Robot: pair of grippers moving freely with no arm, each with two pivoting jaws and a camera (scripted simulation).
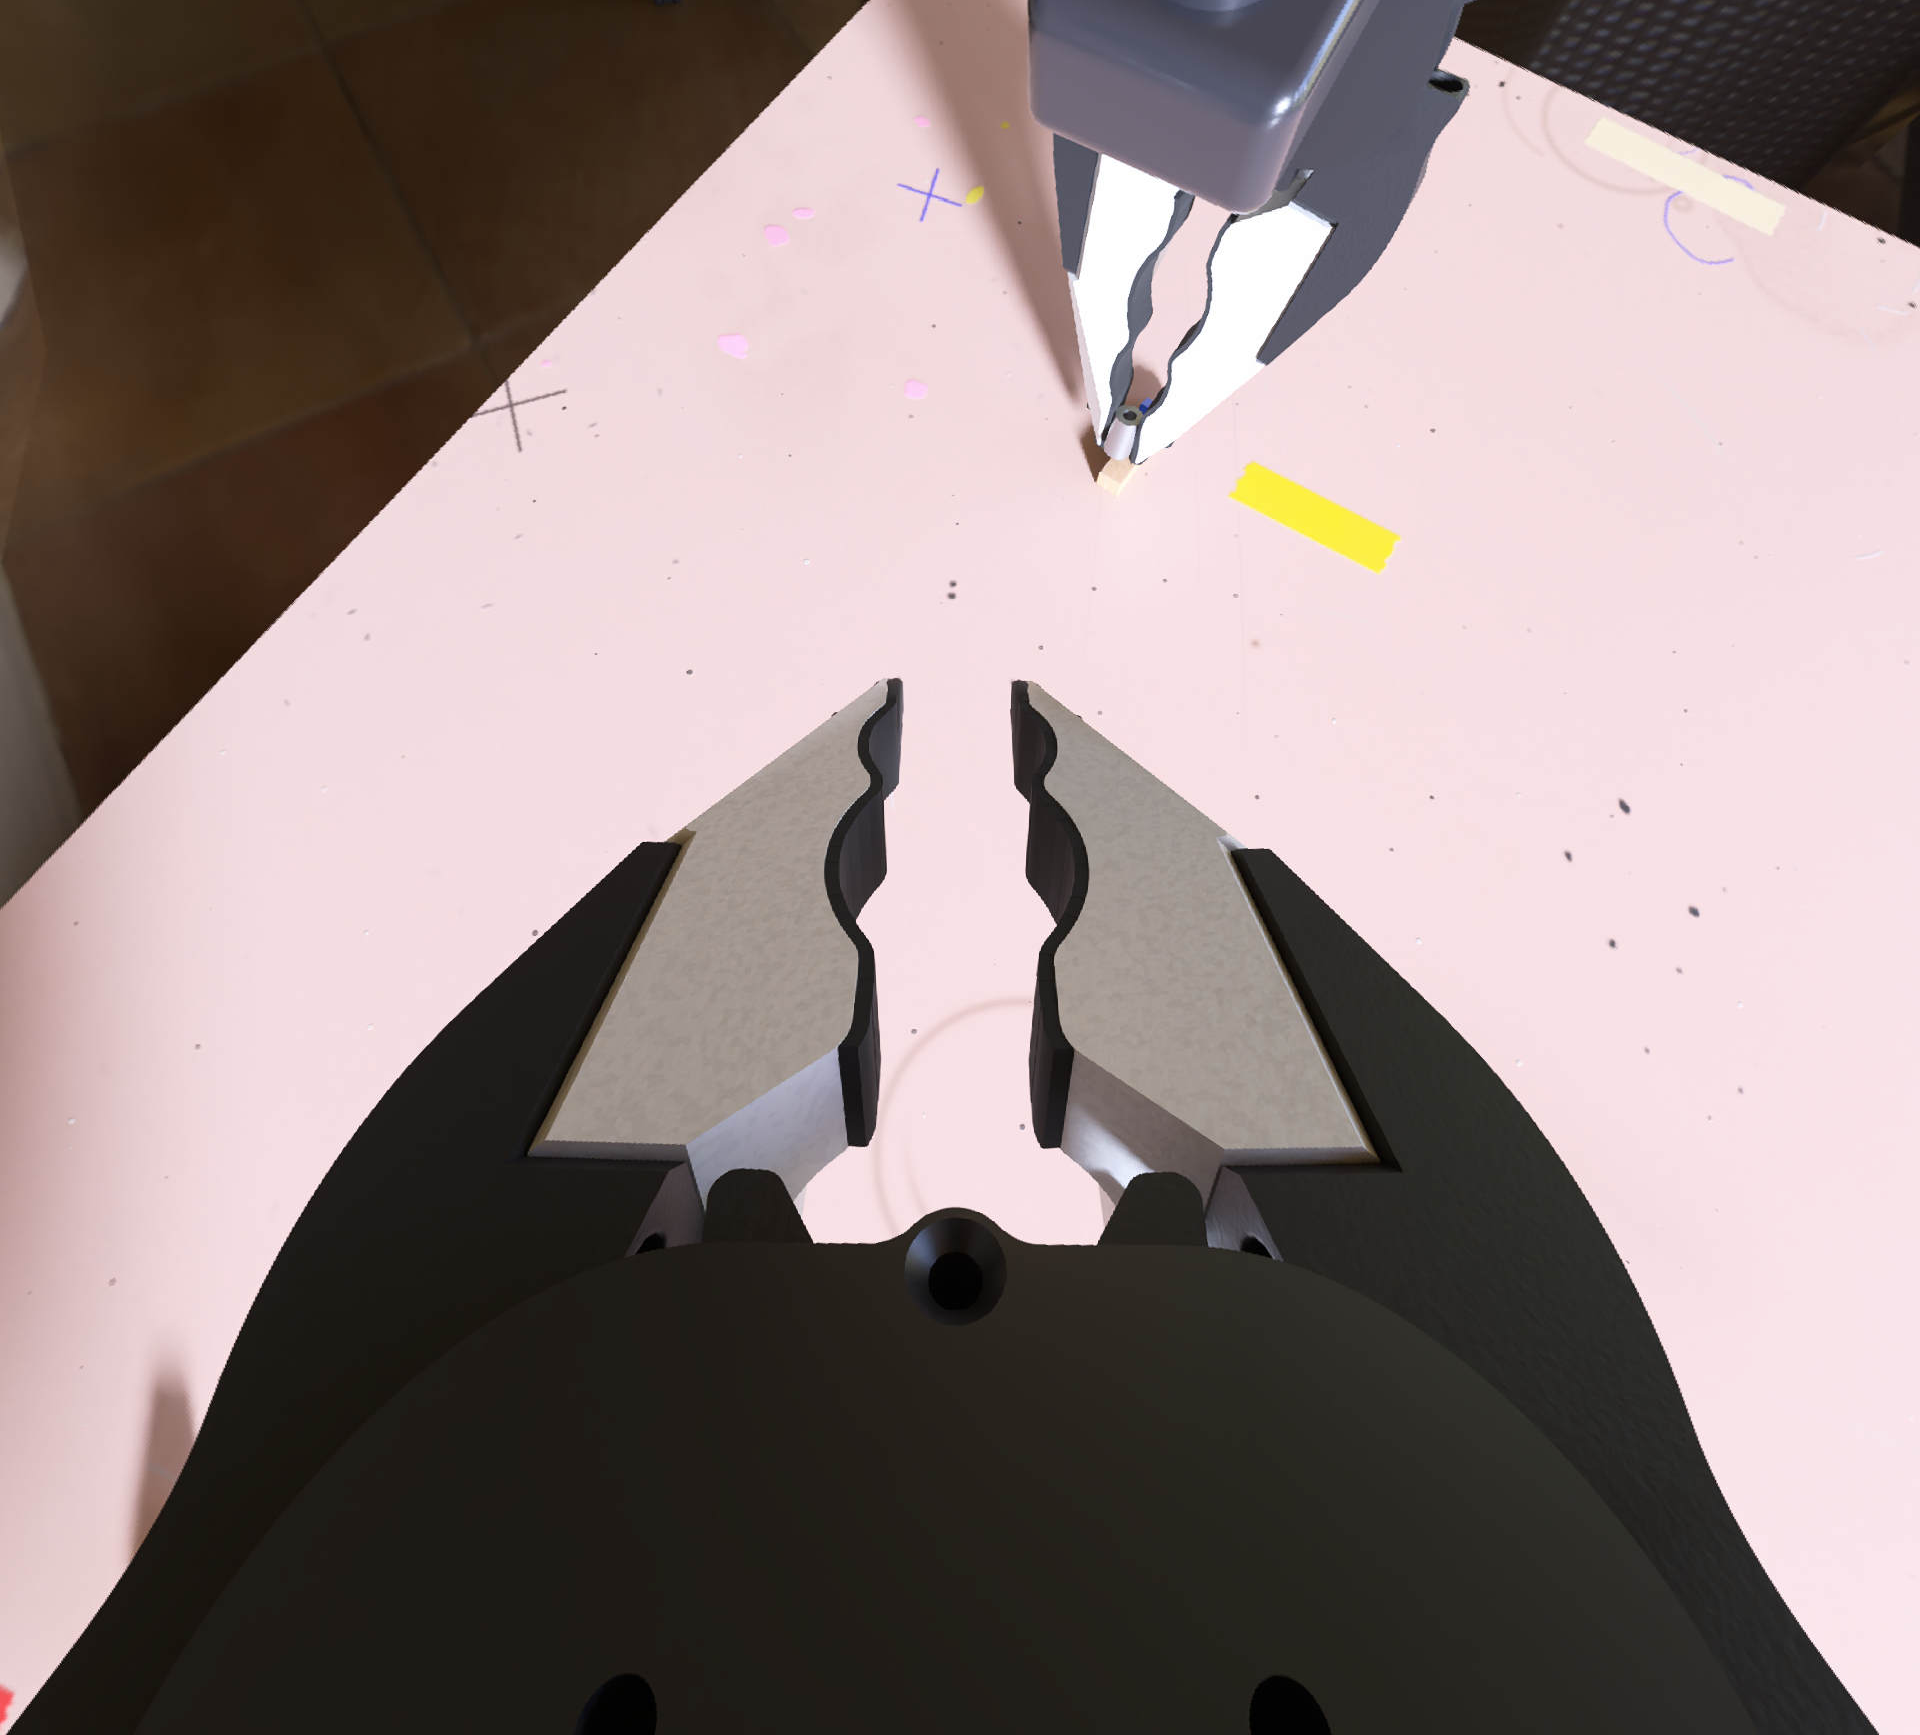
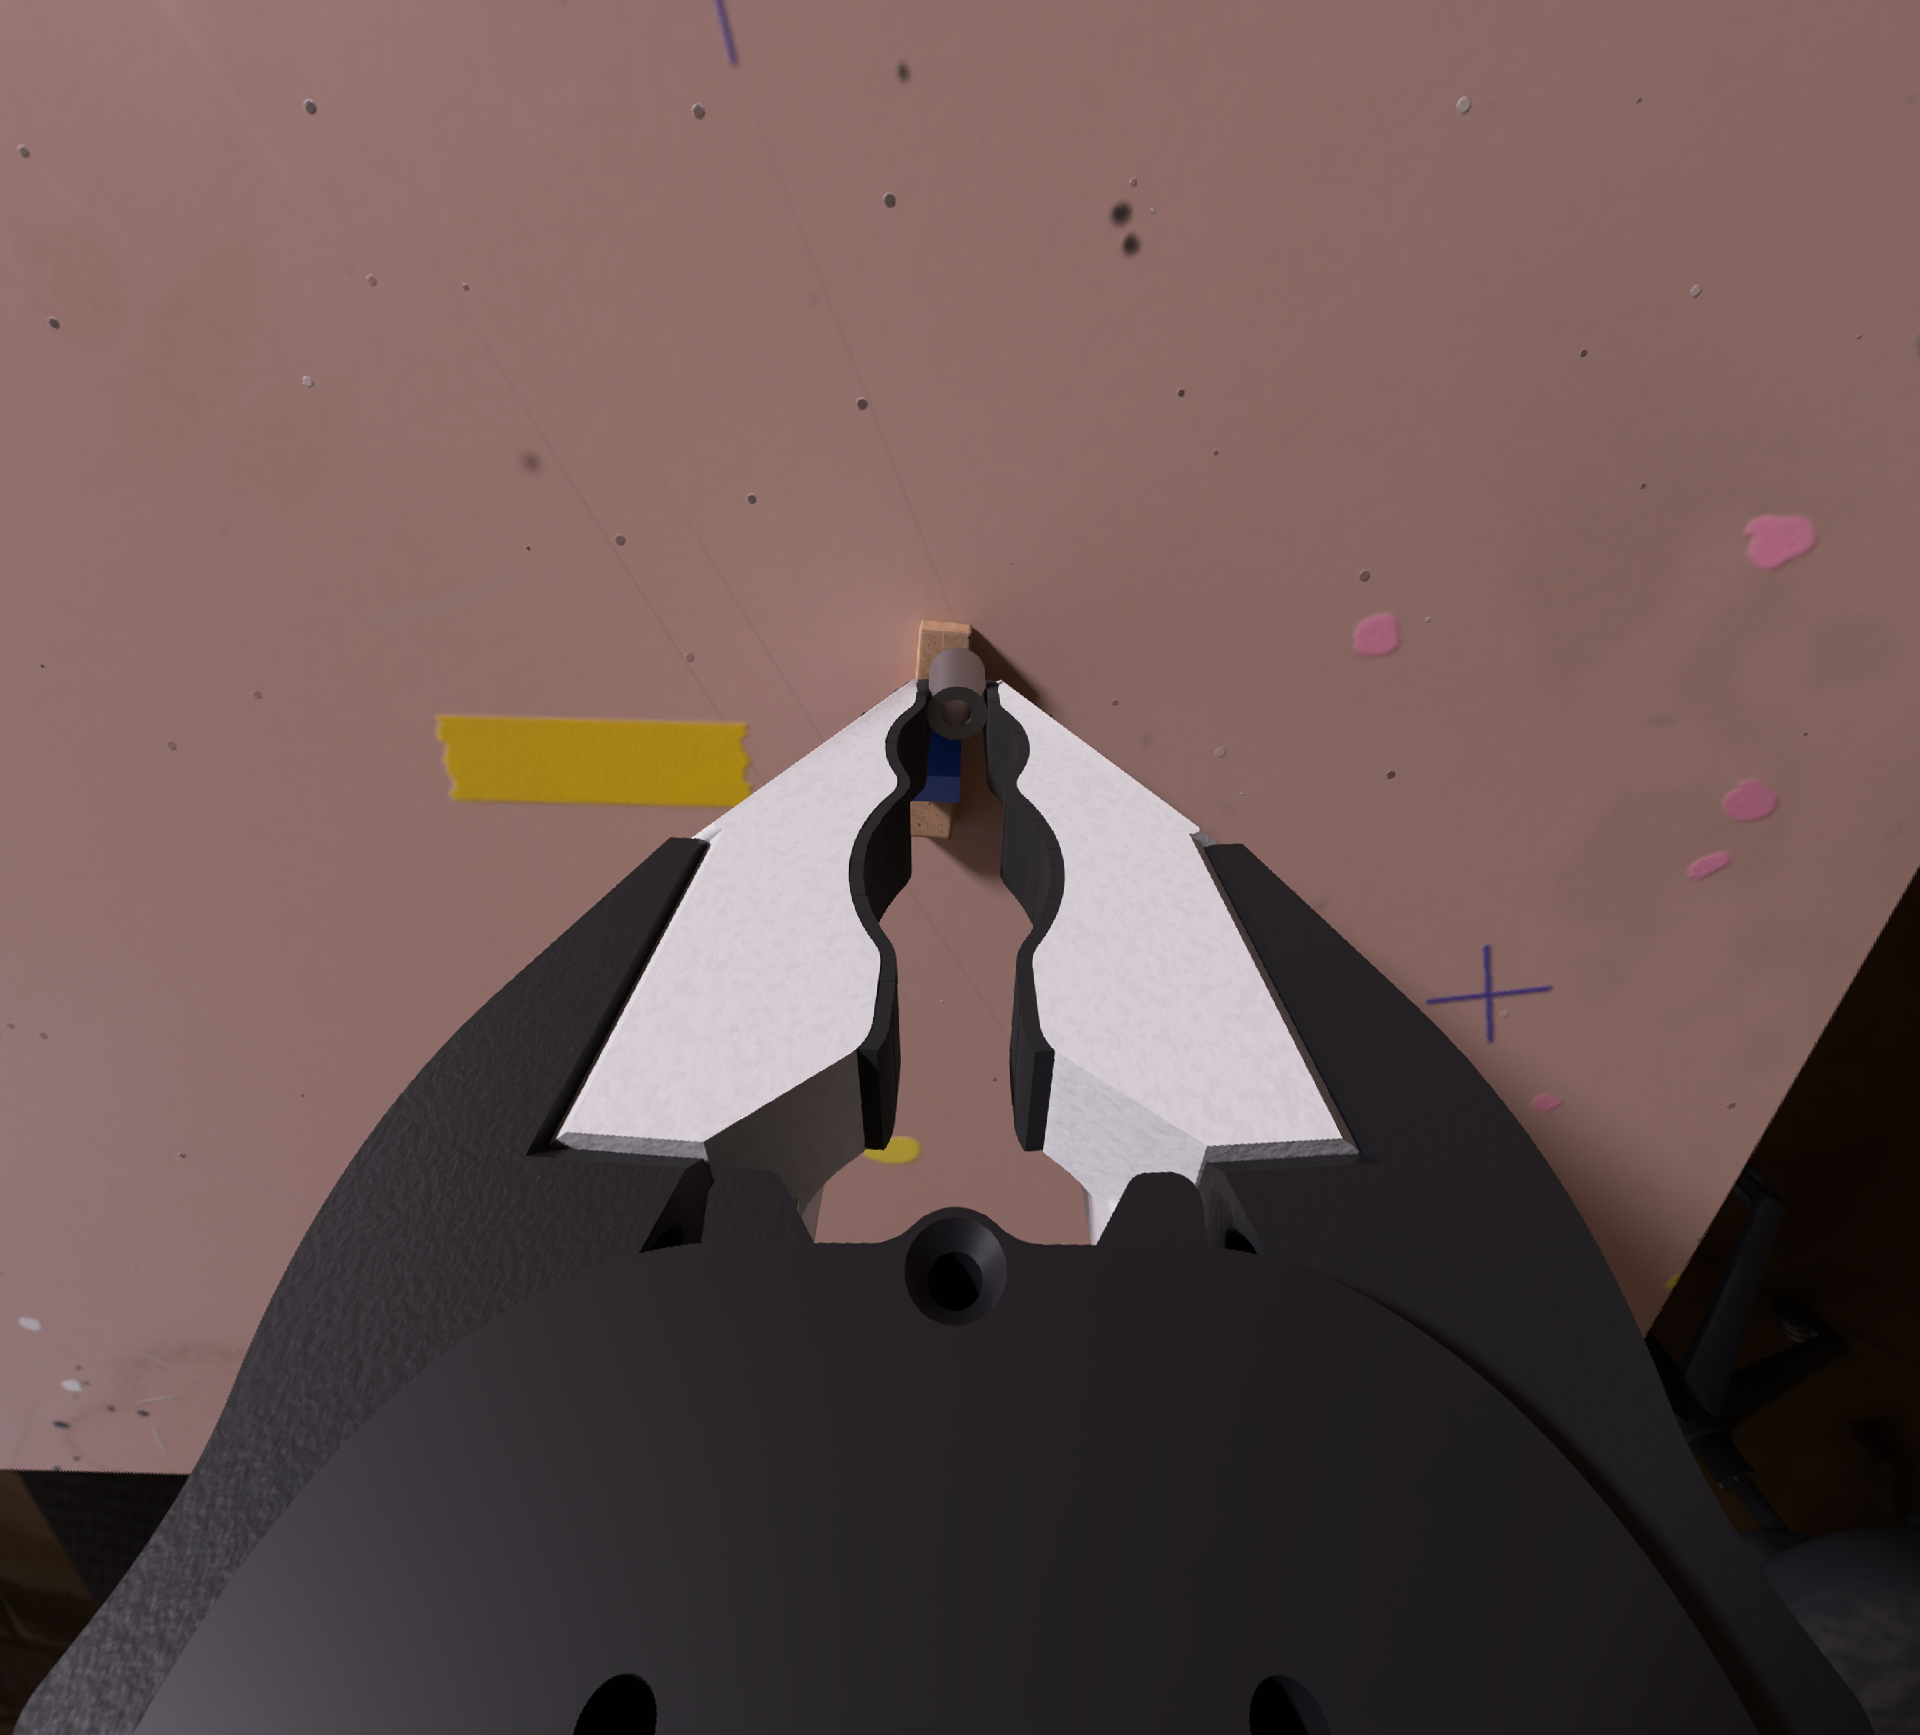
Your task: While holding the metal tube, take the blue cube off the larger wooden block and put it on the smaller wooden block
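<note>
Pink counter (image 1: 623, 750) carried the stack; the right claw (image 2: 956, 698) was closed on the metal tube (image 2: 956, 693).
To do well, I judge the left claw (image 1: 956, 683), narrowly open and empty, should reach the blue cube (image 2: 942, 771) on the wooden block (image 2: 932, 818) without pushing the small grey tube.

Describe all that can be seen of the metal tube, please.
The metal tube is a short grey cylinder, dull in finish, with a dark bore at its open end. The right tongs pinch it between their tips, its open end facing the camera. Below it lie the blue cube and a wooden block; contact with them cannot be told.
</note>
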